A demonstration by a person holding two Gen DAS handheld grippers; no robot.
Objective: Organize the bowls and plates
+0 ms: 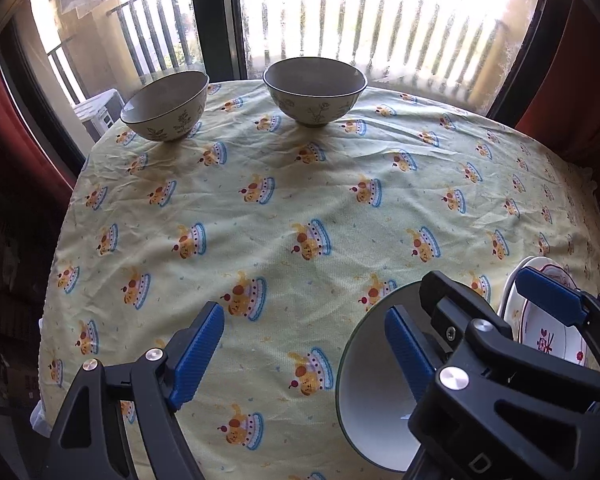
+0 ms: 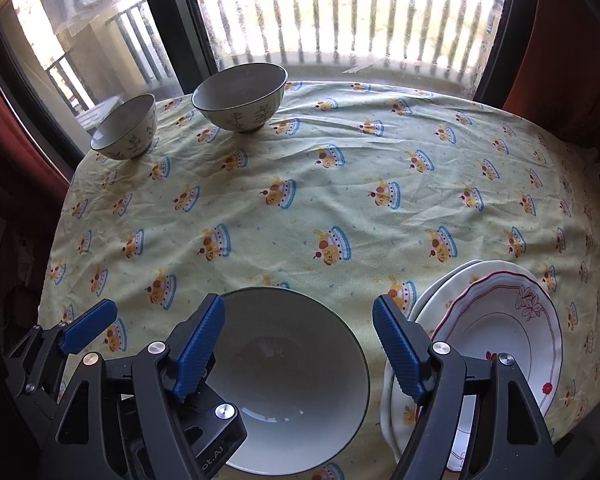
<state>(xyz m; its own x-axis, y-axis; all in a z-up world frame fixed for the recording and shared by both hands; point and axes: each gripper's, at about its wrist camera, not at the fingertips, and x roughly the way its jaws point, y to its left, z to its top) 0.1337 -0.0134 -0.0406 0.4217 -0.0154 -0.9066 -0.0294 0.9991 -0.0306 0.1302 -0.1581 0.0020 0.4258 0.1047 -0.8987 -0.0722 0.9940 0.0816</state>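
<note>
A white bowl with a dark green rim (image 2: 296, 380) sits on the near part of the table, also seen low in the left wrist view as the white bowl (image 1: 364, 380). My right gripper (image 2: 300, 354) hovers open over it, its blue pads clear of the rim. My left gripper (image 1: 304, 354) is open over bare cloth just left of the bowl, nothing between its pads. Right of the bowl lies a stack of white plates (image 2: 500, 332), the top one red-trimmed with flowers. Two patterned bowls (image 1: 166, 106) (image 1: 315, 92) stand upright at the far edge.
A round table under a pale yellow cloth (image 1: 300, 200) with a cake print stands against a window with railings behind it. Red curtains (image 1: 572, 80) hang at both sides. One blue finger of the left gripper (image 2: 88, 326) shows at the lower left of the right wrist view.
</note>
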